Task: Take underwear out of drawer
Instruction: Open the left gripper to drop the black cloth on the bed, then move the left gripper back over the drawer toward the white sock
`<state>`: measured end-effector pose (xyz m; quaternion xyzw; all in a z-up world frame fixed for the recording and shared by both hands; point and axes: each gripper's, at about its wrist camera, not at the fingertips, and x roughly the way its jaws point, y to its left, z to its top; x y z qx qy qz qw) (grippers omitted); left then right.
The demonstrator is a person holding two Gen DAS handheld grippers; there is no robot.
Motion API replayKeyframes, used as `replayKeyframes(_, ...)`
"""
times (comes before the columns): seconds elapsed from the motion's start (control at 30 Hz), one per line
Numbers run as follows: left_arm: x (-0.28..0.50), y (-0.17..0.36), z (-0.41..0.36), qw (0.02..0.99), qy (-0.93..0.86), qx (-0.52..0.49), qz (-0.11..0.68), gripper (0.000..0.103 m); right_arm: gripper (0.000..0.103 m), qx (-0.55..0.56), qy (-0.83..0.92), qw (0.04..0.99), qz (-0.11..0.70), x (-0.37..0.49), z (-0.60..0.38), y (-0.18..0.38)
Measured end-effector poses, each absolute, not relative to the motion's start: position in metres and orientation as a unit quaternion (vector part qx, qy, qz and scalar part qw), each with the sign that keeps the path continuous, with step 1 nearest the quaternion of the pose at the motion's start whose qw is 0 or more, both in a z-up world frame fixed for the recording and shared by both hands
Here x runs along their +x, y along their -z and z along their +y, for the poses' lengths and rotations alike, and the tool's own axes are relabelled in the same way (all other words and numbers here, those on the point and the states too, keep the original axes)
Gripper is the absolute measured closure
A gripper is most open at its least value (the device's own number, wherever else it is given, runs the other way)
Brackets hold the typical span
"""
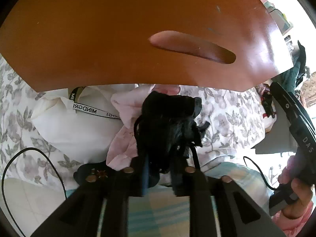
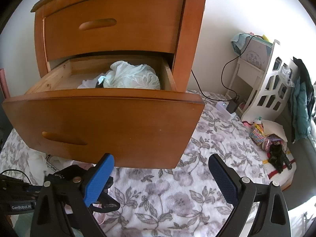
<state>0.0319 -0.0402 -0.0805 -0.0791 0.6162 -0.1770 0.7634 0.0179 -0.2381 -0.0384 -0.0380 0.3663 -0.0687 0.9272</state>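
Observation:
My left gripper points steeply down under the front of the open wooden drawer. Its jaws stand a little apart, and black underwear sits bunched loosely between the tips. The underwear rests on a pile of a pink garment and a white garment on the floral bedspread. In the right wrist view the black underwear trails on the bedspread at lower left. My right gripper hangs open and empty before the drawer front. A pale lace garment lies inside the drawer.
The nightstand's upper drawer is closed. A white shelf unit, a charger with its cable and small toys stand at the right. A hand holds the right gripper. A black cable loops at lower left.

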Motion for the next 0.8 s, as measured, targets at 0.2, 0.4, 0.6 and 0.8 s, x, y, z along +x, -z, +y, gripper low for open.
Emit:
replayKeyframes(0.2,0.038,0.08,-0.04,0.763,0.162,-0.074,0.622,0.048,0.005,-0.039,0.069,0.927,0.366,0.018,-0.238,0.038)
replayKeyframes(0.4,0.037,0.069,-0.038,0.775,0.15,-0.07,0.611,0.035,0.005,-0.038,0.069,0.927,0.367,0.018,-0.238,0.038)
replayKeyframes(0.6,0.038,0.056,-0.026,0.807,0.118,-0.069,0.575,0.016,0.005,-0.038,0.069,0.927,0.367,0.018,-0.238,0.038)
replayKeyframes(0.8,0.039,0.051,-0.017,0.818,0.106,-0.079,0.56,0.015,0.005,-0.039,0.069,0.927,0.366,0.018,-0.238,0.038)
